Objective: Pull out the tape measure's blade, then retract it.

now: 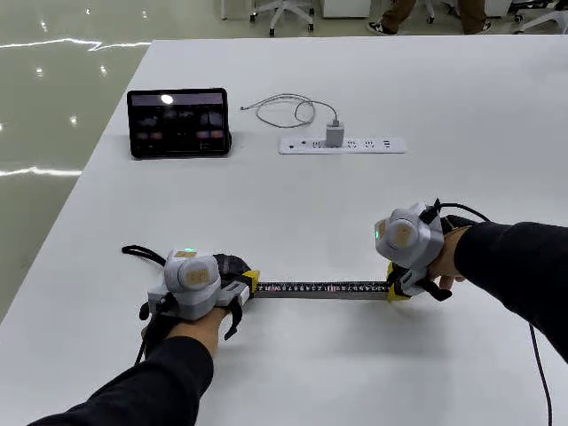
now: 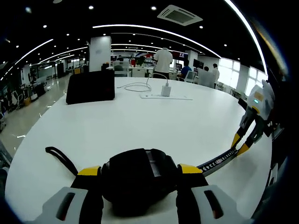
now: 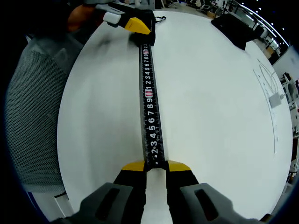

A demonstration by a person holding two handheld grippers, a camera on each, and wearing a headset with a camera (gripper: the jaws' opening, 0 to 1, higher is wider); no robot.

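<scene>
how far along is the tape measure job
Done: the blade is pulled out along the table. In hand: the left gripper clamps the case, the right gripper pinches the blade's tip. Left: retracting it.

Head view downward, gripper views facing, sharing blade [image 1: 319,287]

This looks like an open-plan office or lab. At the top of the head view, wheeled office chair bases [image 1: 282,11] stand on a glossy floor [image 1: 53,80] beyond a broad white counter [image 1: 355,204] carrying a tablet [image 1: 178,122] and a power strip [image 1: 343,144]. The left gripper view shows long ceiling light strips [image 2: 154,30], a ceiling air-conditioning vent [image 2: 179,15] at upper right, and people [image 2: 163,60] among desks at upper centre.
</scene>
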